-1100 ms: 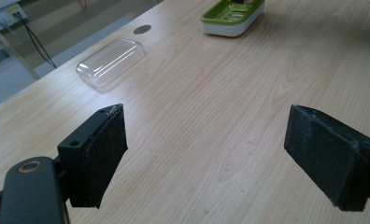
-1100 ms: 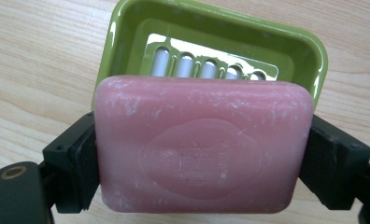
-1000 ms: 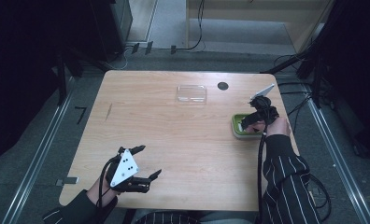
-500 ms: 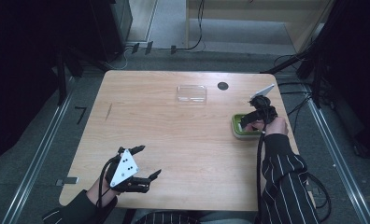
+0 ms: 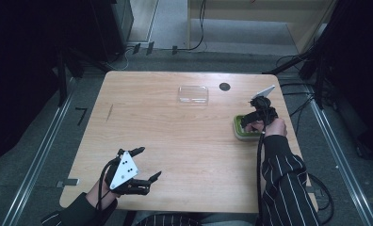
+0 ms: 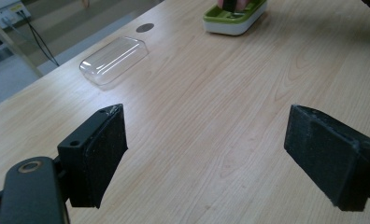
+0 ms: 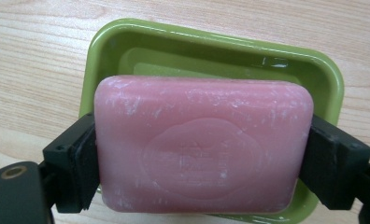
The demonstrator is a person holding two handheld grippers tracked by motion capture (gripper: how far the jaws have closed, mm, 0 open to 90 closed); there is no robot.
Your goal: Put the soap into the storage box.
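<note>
The light wooden tabletop carries a clear plastic lid near its far edge, a dark round spot just beside it, and a green soap dish by the right edge.

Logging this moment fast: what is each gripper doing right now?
Left gripper: open, holding nothing, near the table's front edge.
Right gripper: closed on the pink soap bar, over the green soap dish.

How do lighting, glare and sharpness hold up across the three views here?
High view: table evenly lit, surroundings very dark, picture soft. Left tongs view: wood grain sharp, clear lid shows pale glare, its own pads slightly blurred. Right tongs view: pink soap sharp, small highlights on the green dish rim.
</note>
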